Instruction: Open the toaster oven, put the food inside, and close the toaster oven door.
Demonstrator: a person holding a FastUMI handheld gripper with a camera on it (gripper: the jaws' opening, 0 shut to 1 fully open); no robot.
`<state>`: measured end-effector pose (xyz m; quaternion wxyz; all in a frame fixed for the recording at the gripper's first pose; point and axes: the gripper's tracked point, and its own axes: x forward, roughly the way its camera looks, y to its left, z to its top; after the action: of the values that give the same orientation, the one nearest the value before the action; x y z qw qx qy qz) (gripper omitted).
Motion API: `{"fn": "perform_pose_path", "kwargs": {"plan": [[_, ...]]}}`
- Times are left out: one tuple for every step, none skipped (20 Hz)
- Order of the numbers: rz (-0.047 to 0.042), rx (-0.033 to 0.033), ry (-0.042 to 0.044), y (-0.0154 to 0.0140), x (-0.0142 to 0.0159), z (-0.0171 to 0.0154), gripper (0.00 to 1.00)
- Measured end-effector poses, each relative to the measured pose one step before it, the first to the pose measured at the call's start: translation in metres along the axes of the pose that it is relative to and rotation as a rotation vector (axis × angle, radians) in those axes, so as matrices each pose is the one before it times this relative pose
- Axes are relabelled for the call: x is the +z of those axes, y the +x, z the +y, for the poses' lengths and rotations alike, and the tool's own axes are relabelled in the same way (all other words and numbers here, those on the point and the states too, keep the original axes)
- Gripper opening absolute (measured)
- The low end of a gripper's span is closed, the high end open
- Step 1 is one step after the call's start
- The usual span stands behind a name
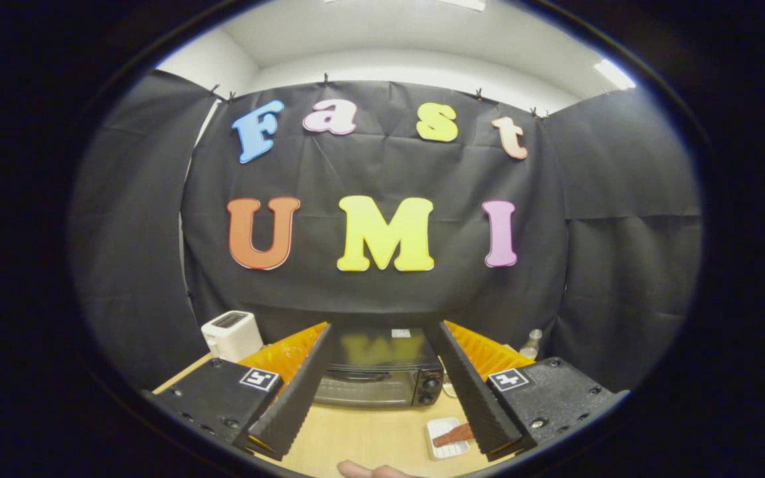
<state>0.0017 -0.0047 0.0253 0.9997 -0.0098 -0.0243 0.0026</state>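
Claw (382,382): fingers wide apart, holding nothing, raised above the desk (369,435) and pointed at the back wall.
Oven (377,369): between the fingers and beyond them, at the desk's back edge; door shut, its handle a dark bar across the top of the glass, knobs on its right side.
Food (454,435): a reddish-brown strip lying on a white tray (447,439), on the desk's near right part, just beside the right finger and partly hidden by it.
Toaster (231,335): white, at the desk's back left corner, well apart from the oven.
Bottle (531,344): clear, at the back right, behind the right finger.
Hand (372,471): a fingertip shows at the near edge.
Stage: judged as the start; door not yet opened, food untouched.
Risk, door: the handle is thin and close to the glass, so a shallow bite may slip off as the door swings down.
Risk, oven: a hard pull could drag the light oven forward instead of opening it.
Risk, tray: the dropped door may reach toward the tray, and the low right finger could knock it.
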Motion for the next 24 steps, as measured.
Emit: {"fn": "perform_pose_path", "kwargs": {"plan": [[-0.02107, 0.00192, 0.01727, 0.00193, 0.00873, -0.00071, 1.0], [-0.01647, -0.00104, 0.00978, 0.00143, 0.00611, -0.00044, 1.0], [-0.01587, -0.00689, -0.00393, 0.00266, 0.00367, -0.0018, 0.99], [-0.00812, 0.0006, -0.01021, 0.00314, -0.00009, 0.00002, 0.99], [0.00219, -0.00098, -0.01203, 0.00634, -0.0039, 0.00079, 0.99], [0.00787, 0.00104, -0.00865, 0.0074, -0.00617, 0.00138, 0.99], [0.02589, 0.0106, -0.00499, 0.01113, -0.01016, 0.00325, 0.99], [0.03161, 0.01685, 0.00847, 0.0123, -0.01268, 0.00532, 0.99], [0.02342, 0.01699, 0.00694, 0.01314, -0.00994, 0.00448, 0.99], [0.02607, 0.00314, 0.00038, 0.01326, -0.00941, 0.00071, 0.99], [0.0134, 0.00043, -0.01487, 0.01472, -0.00961, -0.00044, 0.99], [0.01057, -0.00148, -0.01352, 0.01314, -0.00741, 0.00164, 1.0], [0.00576, 0.00195, -0.01002, 0.01395, -0.00592, 0.00171, 1.0], [0.01278, 0.01729, -0.00383, 0.01447, -0.0083, 0.00523, 1.0], [0.02087, 0.01222, 0.00396, 0.01275, -0.00851, 0.00378, 0.99], [0.03408, 0.00973, 0.00642, 0.01395, -0.0125, 0.00314, 1.0], [0.02733, 0.00762, 0.00031, 0.01236, -0.01065, 0.00265, 1.0], [0.02471, 0.0039, 0.00398, 0.01161, -0.01085, 0.00389, 1.0], [0.02742, -0.00532, 0.00009, 0.0101, -0.01134, -0.00002, 1.0], [0.02603, -0.00602, 0.00119, 0.00895, -0.01247, 0.00117, 1.0], [0.02543, 0.01113, 0.01281, 0.00938, -0.00977, 0.00333, 1.0], [0.0171, 0.00822, 0.01084, 0.00735, -0.00884, 0.00362, 1.0], [0.01694, 0.00424, 0.01518, 0.00667, -0.00666, -0.00042, 1.0], [0.00614, -0.00462, 0.00981, 0.00552, -0.00438, -0.00001, 1.0]]}}
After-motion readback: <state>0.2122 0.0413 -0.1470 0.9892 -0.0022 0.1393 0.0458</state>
